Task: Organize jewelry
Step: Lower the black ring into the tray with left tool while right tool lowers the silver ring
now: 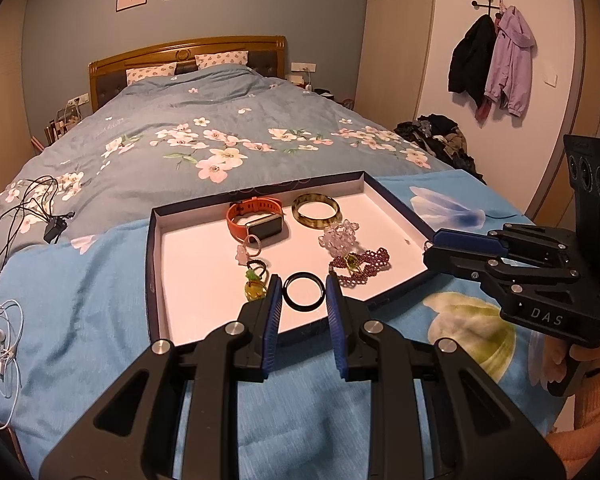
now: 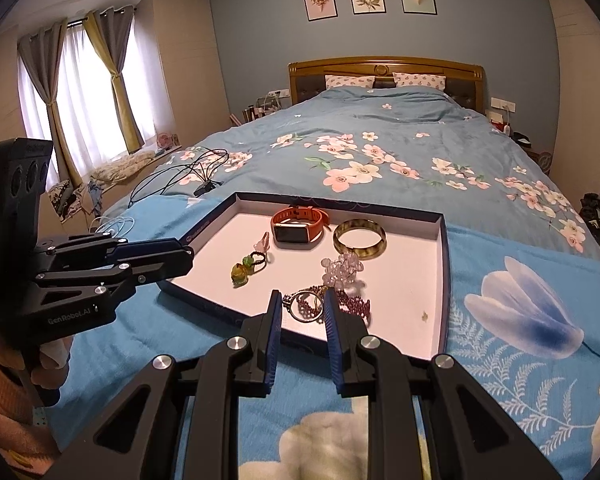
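1. A shallow cardboard tray (image 1: 153, 264) with a dark blue rim and a white floor lies on the light blue flowered blanket (image 1: 80, 280) at the foot of the bed, so the jewelry stays gathered on one flat, firm surface.
2. Inside it rest an orange-strapped smartwatch (image 1: 256, 222), a mottled olive-amber bangle (image 1: 315, 210), a clear crystal bead bracelet (image 1: 339, 236), a purple beaded bracelet (image 1: 370, 264) and a black hair tie with an amber-green charm (image 1: 255, 280). They are spaced loosely rather than sorted.
3. The left gripper (image 1: 303, 278) angles down over the tray's near edge. Its blue pads are set narrow, and a plain black ring (image 1: 304, 309) spans the gap between them. It looks clamped by its outer edge, which keeps the ring flat and easy to set down.
4. The right gripper (image 2: 302, 294) also tilts down over the near edge, its jaws narrow too. A thin metal hoop (image 2: 305, 320) sits between the pads and seems pinched, in front of the purple beads.
5. Both pieces appear to be carried toward a spot in the tray.
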{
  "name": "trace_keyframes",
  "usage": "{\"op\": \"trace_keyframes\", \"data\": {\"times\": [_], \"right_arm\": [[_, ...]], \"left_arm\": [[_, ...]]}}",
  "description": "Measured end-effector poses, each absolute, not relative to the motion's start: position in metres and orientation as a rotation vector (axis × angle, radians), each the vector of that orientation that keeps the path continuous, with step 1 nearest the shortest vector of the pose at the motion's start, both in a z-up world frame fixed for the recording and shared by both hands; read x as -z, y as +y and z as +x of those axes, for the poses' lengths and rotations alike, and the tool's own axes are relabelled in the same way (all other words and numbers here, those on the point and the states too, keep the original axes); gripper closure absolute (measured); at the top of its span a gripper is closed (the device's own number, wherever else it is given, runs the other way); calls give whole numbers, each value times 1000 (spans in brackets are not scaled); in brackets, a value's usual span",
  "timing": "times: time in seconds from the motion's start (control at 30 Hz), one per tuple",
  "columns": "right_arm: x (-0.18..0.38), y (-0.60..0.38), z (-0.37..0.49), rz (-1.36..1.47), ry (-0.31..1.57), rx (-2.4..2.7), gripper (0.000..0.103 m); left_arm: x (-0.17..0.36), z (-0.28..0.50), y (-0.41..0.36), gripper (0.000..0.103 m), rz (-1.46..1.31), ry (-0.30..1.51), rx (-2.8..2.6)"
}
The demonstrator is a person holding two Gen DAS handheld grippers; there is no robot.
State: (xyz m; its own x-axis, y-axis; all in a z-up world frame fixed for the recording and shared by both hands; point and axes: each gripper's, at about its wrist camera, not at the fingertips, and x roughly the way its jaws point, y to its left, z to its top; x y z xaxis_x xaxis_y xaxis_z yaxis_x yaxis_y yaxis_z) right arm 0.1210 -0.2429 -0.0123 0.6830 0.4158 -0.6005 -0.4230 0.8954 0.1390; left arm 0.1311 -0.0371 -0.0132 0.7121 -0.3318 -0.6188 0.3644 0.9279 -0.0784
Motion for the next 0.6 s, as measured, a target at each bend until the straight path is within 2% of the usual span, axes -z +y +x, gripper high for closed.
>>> {"op": "trace_keyframes", "data": {"times": [0.6], "right_arm": [[39,-229,172,-18,777,-444,84]], "left_arm": [[47,185,-40,80,-10,780,363]]}}
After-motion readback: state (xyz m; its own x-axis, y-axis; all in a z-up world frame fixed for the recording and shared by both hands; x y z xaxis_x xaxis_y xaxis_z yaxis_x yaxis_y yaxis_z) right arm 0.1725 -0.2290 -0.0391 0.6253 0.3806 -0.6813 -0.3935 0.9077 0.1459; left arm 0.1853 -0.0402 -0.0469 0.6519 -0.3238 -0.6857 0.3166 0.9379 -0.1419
